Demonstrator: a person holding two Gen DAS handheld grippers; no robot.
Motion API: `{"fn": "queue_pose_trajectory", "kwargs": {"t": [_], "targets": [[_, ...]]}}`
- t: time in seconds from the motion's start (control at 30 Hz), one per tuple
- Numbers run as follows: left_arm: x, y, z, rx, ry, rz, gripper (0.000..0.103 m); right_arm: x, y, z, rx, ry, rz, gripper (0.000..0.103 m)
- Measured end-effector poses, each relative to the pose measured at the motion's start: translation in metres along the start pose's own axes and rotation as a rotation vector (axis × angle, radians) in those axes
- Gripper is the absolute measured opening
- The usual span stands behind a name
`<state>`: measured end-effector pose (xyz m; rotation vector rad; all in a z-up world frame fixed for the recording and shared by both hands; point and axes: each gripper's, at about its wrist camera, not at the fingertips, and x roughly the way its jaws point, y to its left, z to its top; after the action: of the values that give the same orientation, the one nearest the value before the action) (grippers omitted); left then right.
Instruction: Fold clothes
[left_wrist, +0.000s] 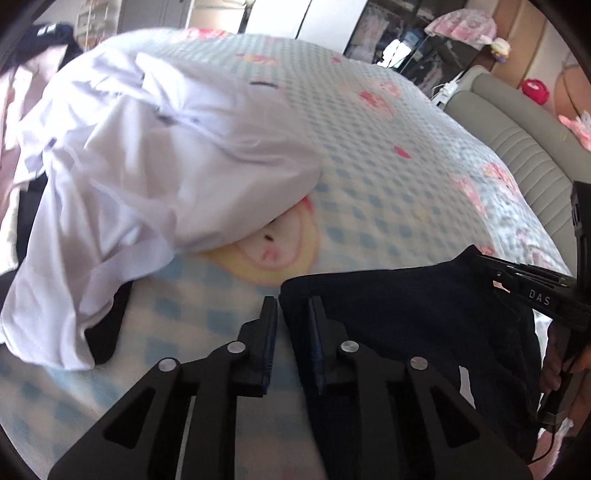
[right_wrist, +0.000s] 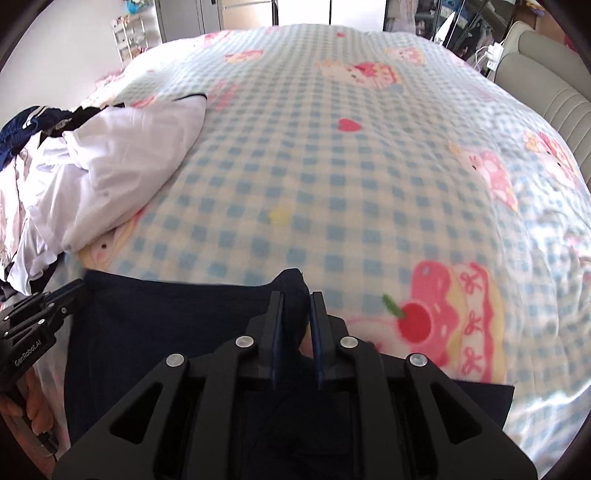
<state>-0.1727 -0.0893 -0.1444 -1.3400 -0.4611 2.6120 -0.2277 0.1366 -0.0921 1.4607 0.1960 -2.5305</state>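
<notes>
1. Bedroom setting, with a checked cartoon blanket (right_wrist: 332, 177) covering the bed and serving as the folding surface.
2. Nearest the cameras, a navy garment (right_wrist: 166, 332) is lying at the near edge of the bed, its top edge stretching between the two tools.
3. Left gripper (left_wrist: 292, 317) is sitting narrow at the garment's left corner; the dark cloth edge is passing between the pads, probably pinched, though blur is making the contact hard to confirm.
4. Right gripper (right_wrist: 296, 314) is standing narrow too, clamping a bunched peak of the navy fabric at the right corner.
5. Progress is looking early: the garment is only being held by both top corners, no fold showing yet, so spreading and folding are all remaining.
6. Farther back on the left, a white garment pile (left_wrist: 147, 166) is waiting unfolded, with more dark clothing under and behind it.
7. Beyond the bed, a grey padded headboard (left_wrist: 517, 147) and cluttered shelves are showing.
</notes>
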Motion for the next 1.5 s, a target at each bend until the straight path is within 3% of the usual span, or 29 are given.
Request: {"fn": "queue_pose_trajectory", "kwargs": {"t": [0.03,0.1,0.23,0.3,0.4,0.5,0.6,0.77,0.83,0.97,1.07,1.17,1.2,1.27,1.33,1.43,1.5], "targets": [[-0.009,0.005,-0.003,-0.029,-0.002,-0.028,0.025,-0.008,0.003,-0.001,0.008,-0.018,0.015,0.015],[-0.032,0.007,-0.012,-0.035,-0.030,-0.079,0.038,-0.034,0.003,-0.012,0.030,-0.079,0.084,0.027],[-0.063,-0.027,-0.032,0.136,-0.023,-0.234,0.036,-0.080,-0.004,-0.049,0.106,-0.099,0.155,0.028],[-0.066,-0.049,-0.047,0.186,-0.008,-0.246,0.035,-0.095,-0.005,-0.076,0.147,-0.084,0.158,0.028],[-0.062,-0.070,-0.069,0.189,0.057,-0.233,0.035,-0.101,-0.006,-0.126,0.168,-0.044,0.224,0.028],[-0.066,-0.074,-0.091,0.132,0.121,-0.202,0.035,-0.089,-0.003,-0.167,0.134,-0.003,0.170,0.028],[-0.076,-0.068,-0.109,0.066,0.132,-0.195,0.035,-0.094,-0.021,-0.196,0.175,0.006,0.169,0.028],[-0.083,-0.066,-0.131,0.033,0.173,-0.151,0.035,-0.108,-0.044,-0.220,0.246,-0.019,0.151,0.028],[-0.079,-0.060,-0.136,0.025,0.200,-0.088,0.035,-0.104,-0.046,-0.223,0.248,-0.003,0.135,0.028],[-0.105,-0.029,-0.135,-0.180,0.106,-0.227,0.039,-0.108,-0.046,-0.227,0.245,-0.005,0.036,0.027],[-0.114,-0.040,-0.131,-0.066,0.061,-0.155,0.043,-0.123,-0.046,-0.228,0.231,-0.054,0.012,0.028],[-0.090,-0.039,-0.141,-0.088,0.170,-0.152,0.041,-0.118,-0.052,-0.226,0.238,-0.038,0.017,0.028],[-0.084,-0.039,-0.145,-0.080,0.208,-0.121,0.041,-0.113,-0.053,-0.226,0.238,-0.014,-0.005,0.028],[-0.078,-0.046,-0.151,0.019,0.249,0.056,0.041,-0.105,-0.056,-0.227,0.242,0.021,-0.055,0.028],[-0.084,-0.053,-0.148,0.041,0.231,0.091,0.042,-0.104,-0.057,-0.230,0.251,0.034,-0.096,0.028],[-0.100,-0.070,-0.140,0.096,0.159,0.060,0.042,-0.109,-0.061,-0.229,0.286,0.014,-0.036,0.028],[-0.102,-0.078,-0.137,0.122,0.156,0.024,0.043,-0.111,-0.064,-0.229,0.283,0.014,-0.028,0.035]]}}
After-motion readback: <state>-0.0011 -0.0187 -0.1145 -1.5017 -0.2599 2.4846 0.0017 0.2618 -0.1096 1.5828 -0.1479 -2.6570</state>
